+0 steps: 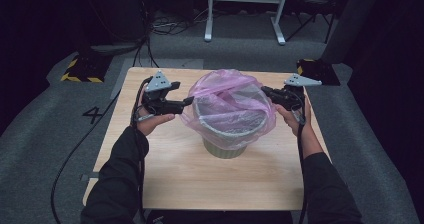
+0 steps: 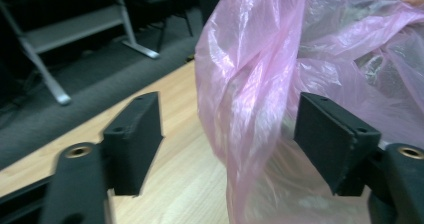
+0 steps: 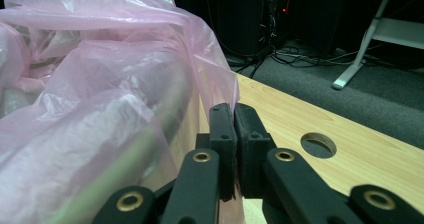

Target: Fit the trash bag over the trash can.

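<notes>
The pink bag (image 1: 227, 101) is being fitted over the bin (image 1: 223, 146) mid-surface, clamped by the right tool (image 3: 234, 115), left tool (image 2: 227, 134) apart; regripping is likely needed next.

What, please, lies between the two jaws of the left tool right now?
A fold of the pink bag hangs between them, pads apart from it, in the left gripper view.

We see a light wooden table (image 1: 170, 174) on grey carpet. One bin (image 1: 223, 149) stands on it, between the left gripper (image 1: 189, 101) and the right gripper (image 1: 264, 90). Just past the right gripper's tips, a round hole (image 3: 318, 144) pierces the tabletop.
</notes>
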{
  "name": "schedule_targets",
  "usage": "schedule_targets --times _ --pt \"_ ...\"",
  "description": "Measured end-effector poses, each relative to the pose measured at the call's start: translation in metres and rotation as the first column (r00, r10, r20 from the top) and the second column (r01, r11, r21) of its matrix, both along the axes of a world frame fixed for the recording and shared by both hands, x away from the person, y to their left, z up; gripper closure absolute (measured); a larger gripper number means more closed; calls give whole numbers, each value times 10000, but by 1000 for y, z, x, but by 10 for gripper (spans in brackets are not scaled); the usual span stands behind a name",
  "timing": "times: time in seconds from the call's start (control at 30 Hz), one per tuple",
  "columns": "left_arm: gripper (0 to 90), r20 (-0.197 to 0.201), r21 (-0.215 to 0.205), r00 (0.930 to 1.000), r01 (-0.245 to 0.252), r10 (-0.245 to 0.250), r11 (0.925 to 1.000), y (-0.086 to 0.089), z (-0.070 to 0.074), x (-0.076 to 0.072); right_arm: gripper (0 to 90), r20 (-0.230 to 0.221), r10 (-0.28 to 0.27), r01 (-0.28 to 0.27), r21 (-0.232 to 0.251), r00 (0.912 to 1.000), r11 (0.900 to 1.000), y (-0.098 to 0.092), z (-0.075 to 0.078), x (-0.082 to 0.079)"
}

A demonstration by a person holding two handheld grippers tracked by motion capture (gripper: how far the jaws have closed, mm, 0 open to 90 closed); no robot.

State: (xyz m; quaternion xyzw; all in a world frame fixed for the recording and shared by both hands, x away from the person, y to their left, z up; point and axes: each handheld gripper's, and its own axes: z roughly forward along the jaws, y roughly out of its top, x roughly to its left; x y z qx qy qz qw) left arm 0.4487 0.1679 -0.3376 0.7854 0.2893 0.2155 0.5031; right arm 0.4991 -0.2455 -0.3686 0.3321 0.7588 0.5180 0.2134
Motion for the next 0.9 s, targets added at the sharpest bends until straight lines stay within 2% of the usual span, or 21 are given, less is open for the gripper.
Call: schedule_targets --times 0.13,0.17,0.23,0.27,0.3,0.33,0.37,0.43,0.53,0.6,0.73,0.9 --pt "388 -308 -32 9995 74 -75 10000 -3 -4 14 860 97 100 -99 -64 9999 9999 4 1 3" --pt "448 -340 -59 9993 147 -149 9999 -4 -6 16 860 111 120 -119 -114 9999 9999 6 1 4" --pt "508 -474 -172 9984 299 -307 9994 -4 -9 20 860 88 153 -152 -90 9998 9998 8 0 6" --pt "587 -530 -291 9972 507 -522 9983 -4 -11 21 859 55 164 -164 -120 9999 9998 9 0 7" --pt "618 -495 -237 9974 520 -531 9984 -4 -13 23 860 64 178 -177 -180 9998 9997 10 -1 8" --pt "718 -524 -242 9974 483 -495 9985 -5 -14 23 866 7 186 -186 -161 9998 9997 12 -1 9" --pt "771 -515 -416 9969 582 -603 9974 -3 -15 24 865 0 198 -198 -182 9998 9996 12 -1 10" --pt "883 -535 -473 9979 345 -370 9983 -3 -18 27 864 -11 121 -122 -246 9999 9996 13 -2 11" --pt "898 -566 -443 9978 311 -335 9985 -5 -22 29 868 -167 -14 9 -332 9999 9994 12 -4 14" --pt "899 -612 -417 9979 163 -188 9990 -7 -26 30 870 -284 -49 43 -215 9996 9998 10 -7 16" --pt "899 -837 -129 9964 113 -123 9999 -16 -33 36 869 -558 -238 228 -191 9982 9996 8 -13 20" --pt "899 -1074 -172 9942 -7 -12 9999 -26 -41 43 869 -839 -360 356 -62 9958 9993 7 -20 23"
